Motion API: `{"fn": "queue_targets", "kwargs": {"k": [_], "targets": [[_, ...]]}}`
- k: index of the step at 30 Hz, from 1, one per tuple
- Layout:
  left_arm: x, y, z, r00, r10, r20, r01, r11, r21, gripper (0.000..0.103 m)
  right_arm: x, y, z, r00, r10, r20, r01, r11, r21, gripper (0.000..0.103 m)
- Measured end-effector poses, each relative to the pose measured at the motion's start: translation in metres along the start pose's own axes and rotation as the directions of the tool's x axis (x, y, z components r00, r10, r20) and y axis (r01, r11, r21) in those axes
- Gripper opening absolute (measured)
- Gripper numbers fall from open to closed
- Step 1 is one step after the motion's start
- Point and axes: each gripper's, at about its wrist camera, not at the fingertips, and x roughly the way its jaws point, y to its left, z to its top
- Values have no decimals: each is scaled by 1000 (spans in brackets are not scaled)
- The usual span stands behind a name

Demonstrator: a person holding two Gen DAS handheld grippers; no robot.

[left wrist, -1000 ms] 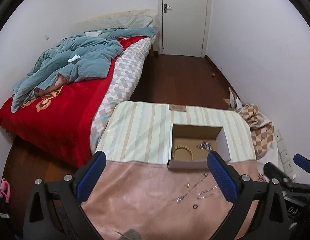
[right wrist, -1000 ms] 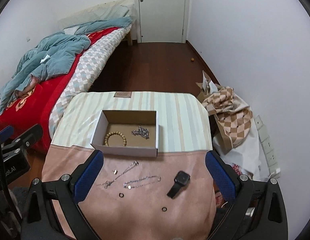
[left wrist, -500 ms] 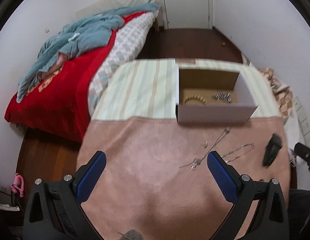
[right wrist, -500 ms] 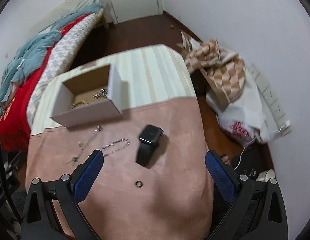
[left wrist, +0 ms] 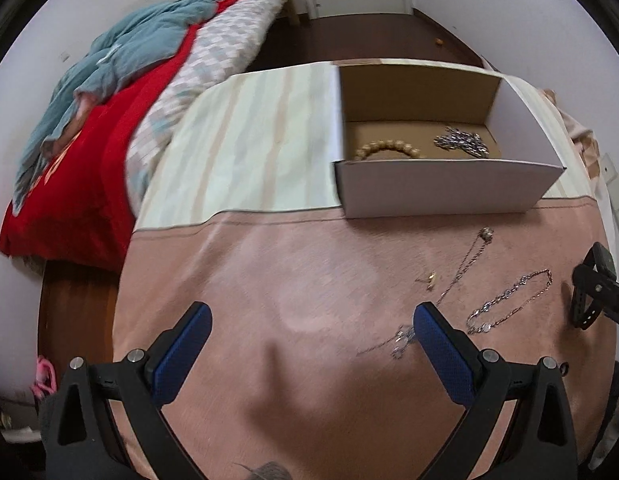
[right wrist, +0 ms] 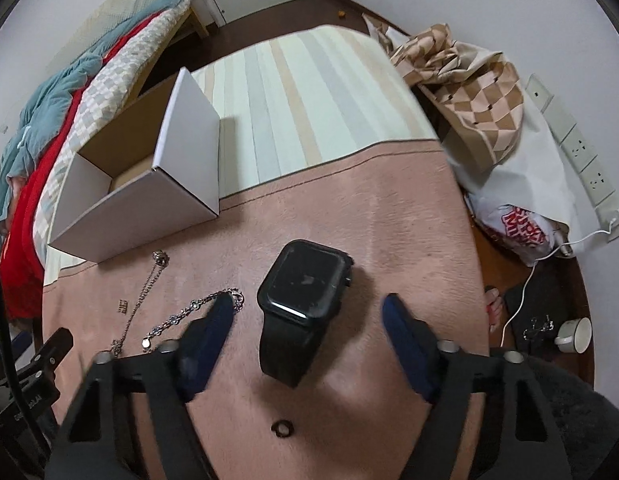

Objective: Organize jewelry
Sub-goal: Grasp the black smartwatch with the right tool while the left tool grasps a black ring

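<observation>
A white cardboard box (left wrist: 445, 188) stands on the table and holds a wooden bead bracelet (left wrist: 389, 148) and a silver chain (left wrist: 463, 142). On the pink cloth lie a thin necklace (left wrist: 453, 280), a silver bracelet (left wrist: 509, 300), a small earring (left wrist: 429, 278), a black smartwatch (right wrist: 305, 300) and a small dark ring (right wrist: 280, 429). My left gripper (left wrist: 309, 320) is open, low over the pink cloth, left of the necklace. My right gripper (right wrist: 307, 308) is open with its fingers on either side of the watch, close above it. The box (right wrist: 141, 200) stands to its upper left.
The table has a striped cloth (left wrist: 245, 148) at the back. A bed with a red cover (left wrist: 89, 168) and blue blanket stands at the left. Bags (right wrist: 481, 92), a power strip (right wrist: 577, 148) and a cup (right wrist: 573, 334) are at the table's right.
Both grippers have moved forward and down toward the table. My right gripper has come over the watch, which now lies between its fingers. My left gripper has neared the necklace.
</observation>
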Motion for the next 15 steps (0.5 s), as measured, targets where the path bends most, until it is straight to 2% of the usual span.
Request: {"fn": "queue_targets", "kwargs": {"k": [1,2,3,4,6,11,15], "targets": [[2,-4,3,1000,-5,-4,5,1000,10,103,4,2,1,1000,-1,-8,1,1000,-7,56],[4,-7,6,1000,-14,-8,14,1000,17,103,7,2,2,1000,-4,-11,4,1000,-15,39],[6,-11,9,1000,-23,-11,23,999,23,103,7,3,2,1000,-11,-4,11,1000,-22,27],[7,-15,13,999,-31,-12,31,999,25,103,7,3,3,1000,-12,6,12,1000,-29,22],[8,-25,21,998,-62,-6,62,998,29,102,4,1,4,1000,-2,26,3,999,-32,19],[16,-60,39,990,-140,-11,140,988,70,102,-6,-10,6,999,2,51,-1,1000,-24,19],[25,-90,42,986,-162,-28,164,977,136,97,-8,-20,8,998,-4,55,4,1000,-7,19]]}}
